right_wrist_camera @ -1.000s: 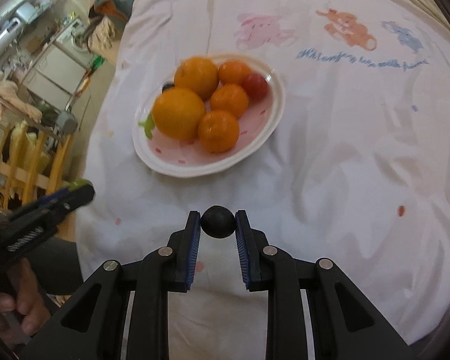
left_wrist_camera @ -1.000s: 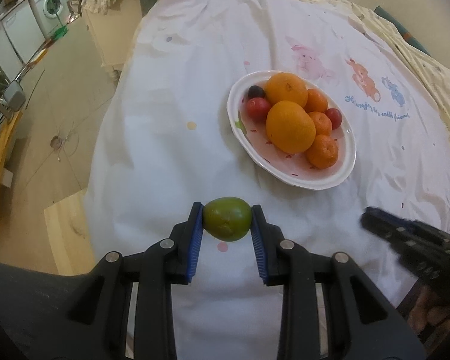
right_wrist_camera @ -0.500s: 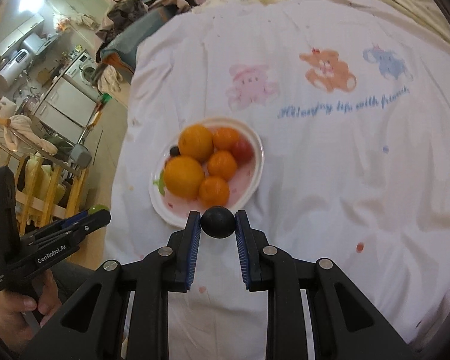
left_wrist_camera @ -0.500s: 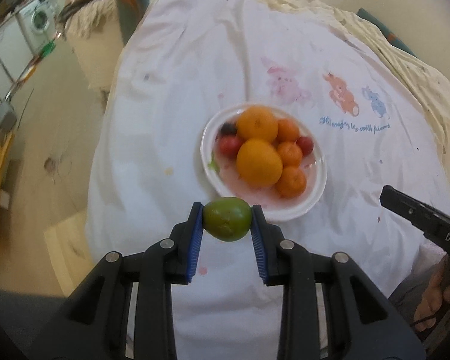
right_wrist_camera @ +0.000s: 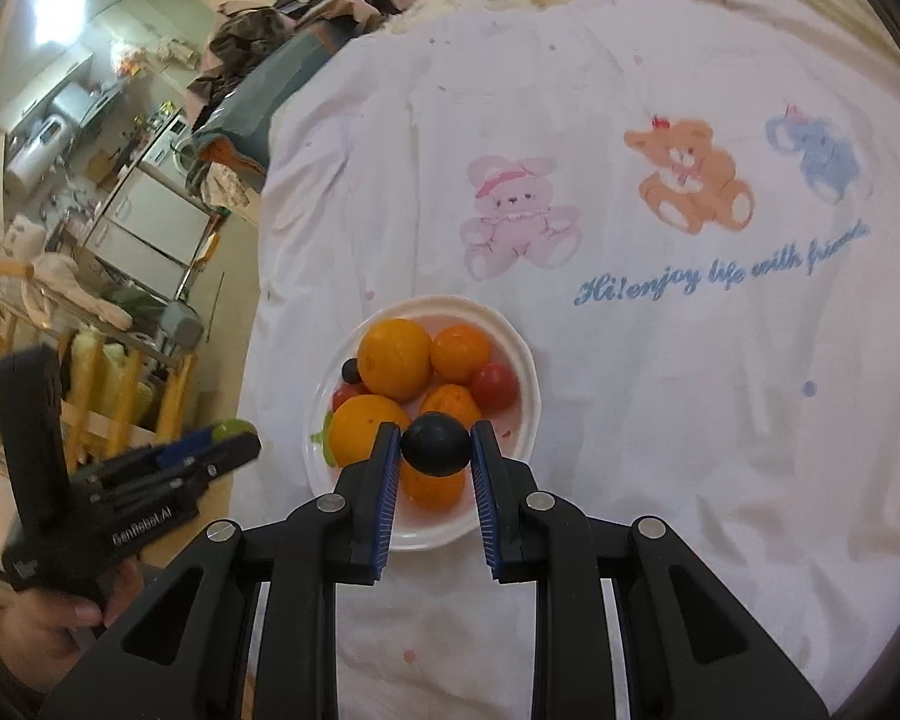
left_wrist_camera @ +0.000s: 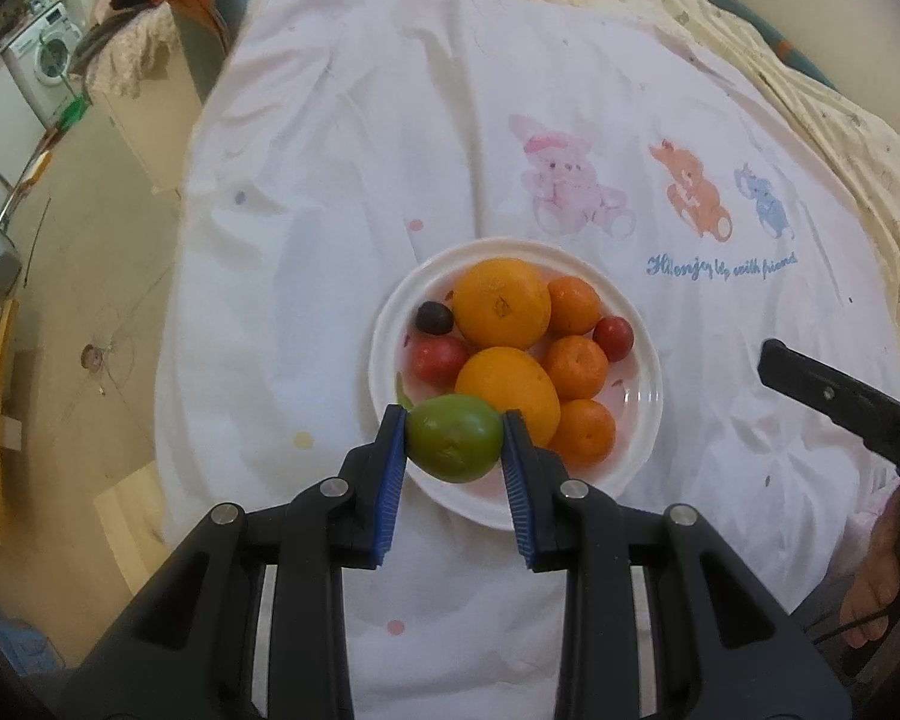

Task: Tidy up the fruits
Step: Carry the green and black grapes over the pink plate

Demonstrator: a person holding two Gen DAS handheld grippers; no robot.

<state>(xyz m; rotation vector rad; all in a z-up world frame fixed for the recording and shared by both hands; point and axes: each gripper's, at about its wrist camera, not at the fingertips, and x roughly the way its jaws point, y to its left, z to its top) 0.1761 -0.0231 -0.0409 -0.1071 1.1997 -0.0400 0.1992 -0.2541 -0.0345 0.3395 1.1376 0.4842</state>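
Note:
My left gripper (left_wrist_camera: 453, 447) is shut on a green fruit (left_wrist_camera: 453, 445) and holds it high above the near rim of a white plate (left_wrist_camera: 645, 372). The plate holds two big oranges (left_wrist_camera: 501, 303), several small tangerines (left_wrist_camera: 573, 365), two red fruits (left_wrist_camera: 439, 358) and a dark plum (left_wrist_camera: 434, 318). My right gripper (right_wrist_camera: 436, 443) is shut on a dark round plum (right_wrist_camera: 436, 443), held high above the same plate (right_wrist_camera: 525, 372). The left gripper also shows in the right wrist view (right_wrist_camera: 210, 450), left of the plate.
The plate sits on a white cloth (left_wrist_camera: 342, 192) printed with cartoon animals (right_wrist_camera: 687, 180) and blue writing. The table edge drops to the floor (left_wrist_camera: 72, 252) on the left. A wooden rack (right_wrist_camera: 120, 402) and kitchen units stand beyond.
Both grippers have risen and pulled back with their fruit; the plate looks smaller and now lies under the fingertips in both views.

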